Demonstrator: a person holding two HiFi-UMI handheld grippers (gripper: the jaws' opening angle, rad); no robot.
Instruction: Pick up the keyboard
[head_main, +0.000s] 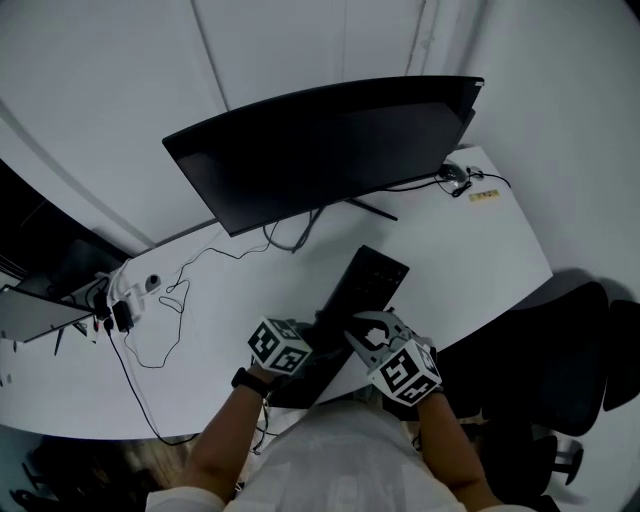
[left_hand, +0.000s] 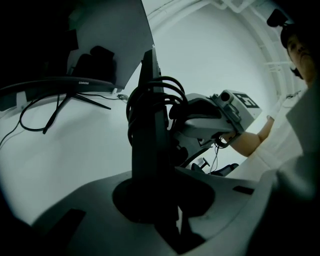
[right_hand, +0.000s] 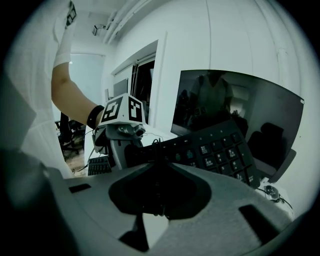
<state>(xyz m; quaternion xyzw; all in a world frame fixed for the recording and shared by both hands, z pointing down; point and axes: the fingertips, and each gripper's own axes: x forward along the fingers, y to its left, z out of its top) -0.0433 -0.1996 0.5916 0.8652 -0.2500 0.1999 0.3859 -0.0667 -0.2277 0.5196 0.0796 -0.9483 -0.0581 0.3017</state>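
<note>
The black keyboard (head_main: 366, 283) lies lengthwise between my two grippers, near the desk's front edge. In the left gripper view it shows edge-on (left_hand: 149, 120), with its coiled cable (left_hand: 165, 92) bunched beside it. My left gripper (head_main: 316, 338) (left_hand: 152, 196) is shut on the keyboard's near end. The right gripper view shows the keys (right_hand: 220, 147) slanting up to the right. My right gripper (head_main: 368, 330) (right_hand: 157, 194) stands slightly open, the keyboard's thin edge between its jaws. Each gripper shows in the other's view, close across the keyboard.
A wide curved monitor (head_main: 330, 140) stands behind the keyboard on the white desk (head_main: 470, 240). Loose cables (head_main: 165, 305) and a small adapter (head_main: 120, 315) lie at the left. A dark office chair (head_main: 565, 350) stands off the desk's right front corner.
</note>
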